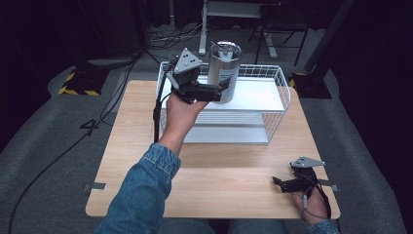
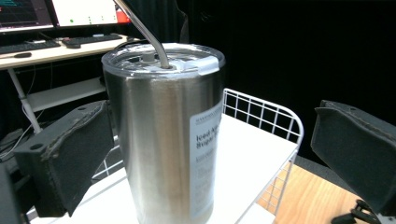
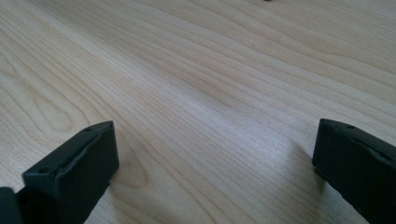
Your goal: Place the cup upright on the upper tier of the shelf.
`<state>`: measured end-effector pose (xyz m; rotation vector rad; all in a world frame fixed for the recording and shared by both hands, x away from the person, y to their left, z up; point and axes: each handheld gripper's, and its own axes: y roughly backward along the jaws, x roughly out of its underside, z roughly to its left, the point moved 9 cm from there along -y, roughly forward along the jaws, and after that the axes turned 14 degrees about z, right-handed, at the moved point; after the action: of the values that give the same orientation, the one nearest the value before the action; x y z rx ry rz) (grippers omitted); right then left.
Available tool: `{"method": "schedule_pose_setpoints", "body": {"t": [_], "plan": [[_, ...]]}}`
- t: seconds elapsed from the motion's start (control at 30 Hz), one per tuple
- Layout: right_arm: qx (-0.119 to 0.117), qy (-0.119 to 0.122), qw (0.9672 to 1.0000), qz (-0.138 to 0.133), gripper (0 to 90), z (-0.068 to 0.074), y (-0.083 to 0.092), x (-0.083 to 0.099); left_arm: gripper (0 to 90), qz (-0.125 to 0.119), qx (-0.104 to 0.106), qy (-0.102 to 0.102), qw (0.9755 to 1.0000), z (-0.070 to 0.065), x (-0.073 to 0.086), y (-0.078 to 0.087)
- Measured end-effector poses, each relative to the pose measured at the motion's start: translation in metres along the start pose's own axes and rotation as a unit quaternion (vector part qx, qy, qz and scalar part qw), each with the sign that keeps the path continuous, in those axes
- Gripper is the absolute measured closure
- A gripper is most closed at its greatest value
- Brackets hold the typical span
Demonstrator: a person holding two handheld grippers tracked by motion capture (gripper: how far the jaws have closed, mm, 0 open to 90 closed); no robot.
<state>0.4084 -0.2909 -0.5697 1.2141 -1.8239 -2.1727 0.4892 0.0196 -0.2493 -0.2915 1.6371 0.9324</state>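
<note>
**Evidently a slick steel cup, best taken mid-body**

Upright on the white top shelf of the white wire rack [image 1: 280,92], at the far side of the pale wooden table [image 1: 219,165], stands a tall brushed-steel tumbler [image 2: 163,140] with a clear lid and a bent metal straw [image 2: 142,30]. The left gripper [image 2: 210,154] brackets it with jaws spread, the right one well apart from the wall. It looks rigid, smooth and probably slippery; gripping across its label band seems safest. The right gripper [image 3: 210,163] rests agape, empty, near right.
</note>
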Motion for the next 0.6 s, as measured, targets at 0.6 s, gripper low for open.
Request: {"method": "schedule_pose_setpoints", "body": {"t": [0.6], "plan": [[-0.001,0.005,1.0000,0.001,0.4,0.000,0.000,-0.001,0.0,-0.001,-0.003,-0.004,1.0000,-0.012,0.031,0.054]]}}
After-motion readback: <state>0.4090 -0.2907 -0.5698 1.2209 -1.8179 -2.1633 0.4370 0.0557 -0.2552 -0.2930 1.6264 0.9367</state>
